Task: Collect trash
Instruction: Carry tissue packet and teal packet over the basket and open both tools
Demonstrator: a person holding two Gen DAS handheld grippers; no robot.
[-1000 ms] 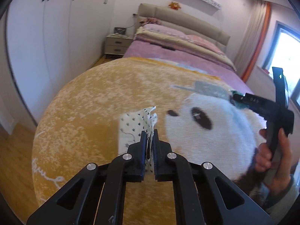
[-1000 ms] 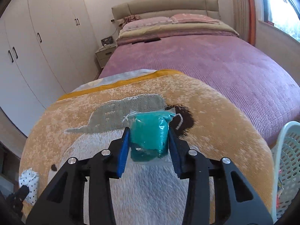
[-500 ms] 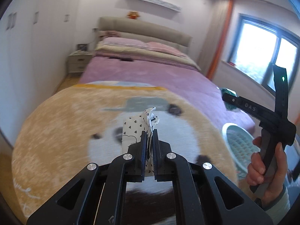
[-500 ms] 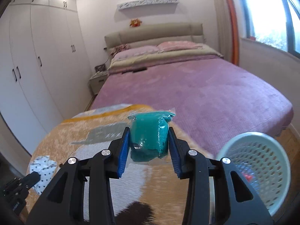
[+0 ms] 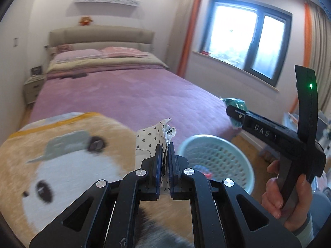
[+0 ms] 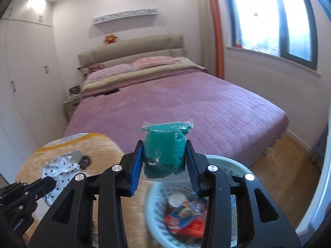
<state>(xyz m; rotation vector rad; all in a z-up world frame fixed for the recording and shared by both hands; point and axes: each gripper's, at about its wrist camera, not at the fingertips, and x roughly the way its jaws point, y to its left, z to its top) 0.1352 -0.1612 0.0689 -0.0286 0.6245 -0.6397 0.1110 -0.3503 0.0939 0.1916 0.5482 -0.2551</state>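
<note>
The left claw (image 5: 164, 157) pinches a crumpled white heart-printed wrapper (image 5: 152, 137) while the right claw (image 6: 164, 161) clamps a teal clear-plastic-wrapped packet (image 6: 164, 149), both above the near pale-green perforated plastic basket (image 6: 225, 161) (already holding trash) beside the purple bed (image 6: 186, 107).

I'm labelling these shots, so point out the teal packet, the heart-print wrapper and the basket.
teal packet (image 6: 164, 150): right wrist view, middle of its teal filling.
heart-print wrapper (image 5: 148, 139): left wrist view, its printed face.
basket (image 5: 215, 138): left wrist view, far rim.
</note>
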